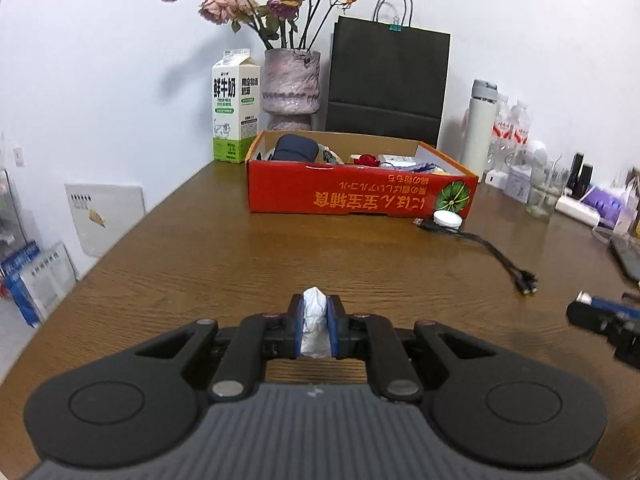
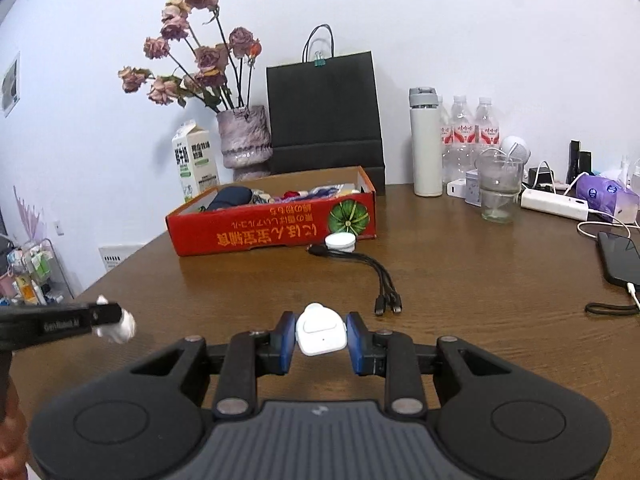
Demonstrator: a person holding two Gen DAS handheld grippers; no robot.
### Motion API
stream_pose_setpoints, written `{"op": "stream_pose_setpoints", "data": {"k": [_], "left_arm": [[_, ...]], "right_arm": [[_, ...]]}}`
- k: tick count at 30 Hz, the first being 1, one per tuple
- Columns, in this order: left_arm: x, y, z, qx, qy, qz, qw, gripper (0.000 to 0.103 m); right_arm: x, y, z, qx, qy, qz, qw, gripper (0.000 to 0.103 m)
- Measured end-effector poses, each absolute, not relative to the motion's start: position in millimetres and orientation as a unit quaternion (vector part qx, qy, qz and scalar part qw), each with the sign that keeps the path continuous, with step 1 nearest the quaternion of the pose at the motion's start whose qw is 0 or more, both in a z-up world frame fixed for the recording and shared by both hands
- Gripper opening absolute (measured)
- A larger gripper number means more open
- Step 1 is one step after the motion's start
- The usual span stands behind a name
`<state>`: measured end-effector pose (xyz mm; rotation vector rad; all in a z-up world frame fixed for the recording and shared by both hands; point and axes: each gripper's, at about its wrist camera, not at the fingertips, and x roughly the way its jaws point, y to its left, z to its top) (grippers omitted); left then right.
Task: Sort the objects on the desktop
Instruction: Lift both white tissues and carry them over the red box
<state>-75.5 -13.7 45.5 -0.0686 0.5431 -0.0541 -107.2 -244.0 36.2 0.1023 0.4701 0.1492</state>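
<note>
L claw (image 1: 316, 322) nearly closed, pads pinching a crumpled white tissue (image 1: 314, 320) – held above the wooden table (image 1: 200, 248). Ahead of it, well apart, the red cardboard box (image 1: 360, 194) w/ assorted items inside; milk carton (image 1: 235, 106) and vase of dried roses (image 1: 291, 84) behind the box. R claw (image 2: 321, 336) partly closed on a small white earbud-type case (image 2: 321, 334), also off the table. Ahead & slightly right: black multi-head cable (image 2: 372, 276) – a round white lid (image 2: 341, 242) beyond it, touching the box front.
</note>
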Motion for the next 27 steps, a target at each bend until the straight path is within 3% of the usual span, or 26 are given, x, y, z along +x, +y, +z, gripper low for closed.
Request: {"op": "stream_pose_setpoints", "data": {"k": [15, 27], "left_arm": [[-65, -13, 44, -0.048, 0.273, -0.044, 0.960, 0.013], [33, 7, 112, -0.037, 0.195, -0.067, 0.978, 0.013]], "right_arm": [[-96, -248, 25, 0.047, 0.251, 0.074, 0.964, 0.026], [-12, -221, 88, 0.016, 0.203, 0.133, 0.970, 0.026]]}}
